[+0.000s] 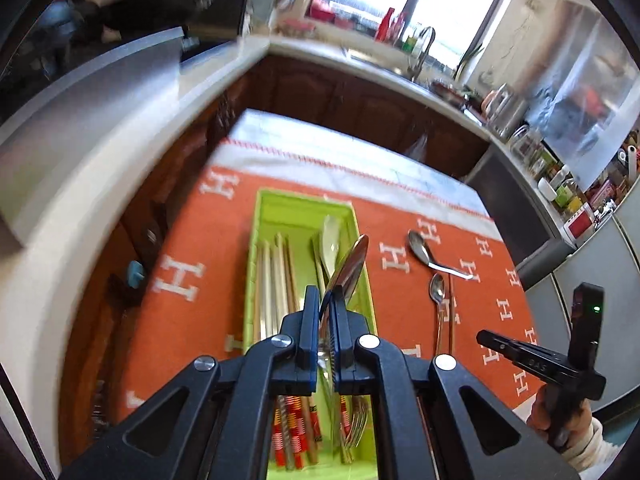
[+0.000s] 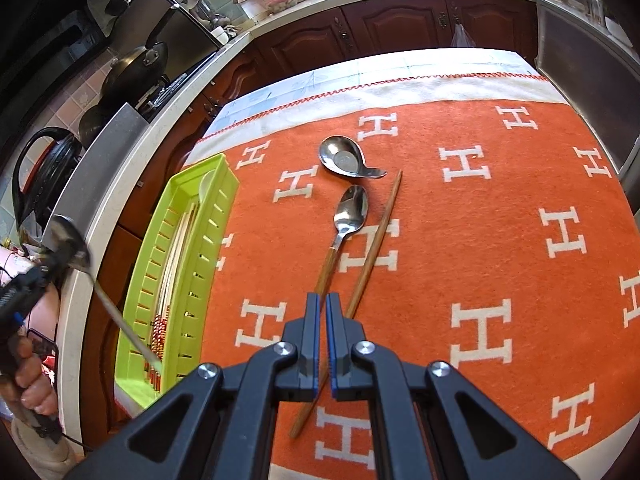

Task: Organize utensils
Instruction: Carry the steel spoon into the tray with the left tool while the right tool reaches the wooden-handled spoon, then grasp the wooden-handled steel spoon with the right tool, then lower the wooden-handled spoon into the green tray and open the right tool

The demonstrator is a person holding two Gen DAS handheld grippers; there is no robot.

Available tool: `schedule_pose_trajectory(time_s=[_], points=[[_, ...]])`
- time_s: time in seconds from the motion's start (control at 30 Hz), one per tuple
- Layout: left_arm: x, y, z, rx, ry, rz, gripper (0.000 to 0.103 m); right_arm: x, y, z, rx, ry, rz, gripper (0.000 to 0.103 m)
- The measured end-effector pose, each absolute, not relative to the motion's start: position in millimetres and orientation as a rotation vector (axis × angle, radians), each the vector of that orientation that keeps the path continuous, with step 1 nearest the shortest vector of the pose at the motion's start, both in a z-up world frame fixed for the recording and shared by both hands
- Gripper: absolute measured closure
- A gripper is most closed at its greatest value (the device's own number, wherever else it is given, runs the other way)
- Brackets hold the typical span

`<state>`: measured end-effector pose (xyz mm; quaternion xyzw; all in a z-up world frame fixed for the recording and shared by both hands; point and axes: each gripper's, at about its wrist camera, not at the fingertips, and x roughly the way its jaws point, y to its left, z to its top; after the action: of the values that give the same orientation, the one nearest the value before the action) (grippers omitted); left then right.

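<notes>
Table under an orange cloth (image 2: 500, 240) with white H marks. Left of the tongs: green tray (image 2: 176, 280). Just ahead: short steel spoon (image 2: 344, 158), wooden-handled spoon (image 2: 350, 216), single chopstick (image 2: 372, 248).

Tray (image 2: 208, 216) left on cloth (image 2: 500, 208); 2 spoons (image 2: 352, 208), chopstick (image 2: 376, 236) right.

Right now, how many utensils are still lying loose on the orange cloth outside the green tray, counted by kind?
Short metal soup spoon: 1
Wooden-handled spoon: 1
Single wooden chopstick: 1
Total loose on the orange cloth: 3
Not counted: the metal spoon clamped in the left gripper above the green tray.
</notes>
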<state>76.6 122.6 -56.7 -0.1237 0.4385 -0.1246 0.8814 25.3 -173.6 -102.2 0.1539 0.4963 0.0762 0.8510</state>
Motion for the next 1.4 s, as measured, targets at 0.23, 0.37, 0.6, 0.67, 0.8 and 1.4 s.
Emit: schedule_pose_trajectory(time_s=[0.23, 0.37, 0.6, 0.67, 0.8, 1.4], points=[[121.7, 99.3, -111.2, -0.241, 1.013, -0.198, 0.094, 42.2, -176.6, -110.6, 0.312, 1.073, 0.150, 0.100], [129.6, 95.9, -122.8, -0.245, 1.032, -0.170, 0.071, 56.7, -175.4, -115.6, 0.316, 1.083, 0.160, 0.100], [116.3, 89.9, -114.7, -0.189, 1.003, -0.139, 0.055, 76.7, -169.4, -139.3, 0.383, 1.164, 0.189, 0.096], [110.8, 88.1, -111.5, -0.174, 0.994, -0.129, 0.045, 78.5, -167.1, -143.5, 0.391, 1.173, 0.188, 0.091], [95.9, 83.3, -107.8, -0.134, 0.970, -0.096, 0.032, 80.8, -163.5, -146.4, 0.381, 1.182, 0.162, 0.087], [59.3, 78.3, -101.5, -0.054, 0.957, -0.028, 0.024, 77.2, -135.7, -139.9, 0.298, 1.163, 0.077, 0.097]])
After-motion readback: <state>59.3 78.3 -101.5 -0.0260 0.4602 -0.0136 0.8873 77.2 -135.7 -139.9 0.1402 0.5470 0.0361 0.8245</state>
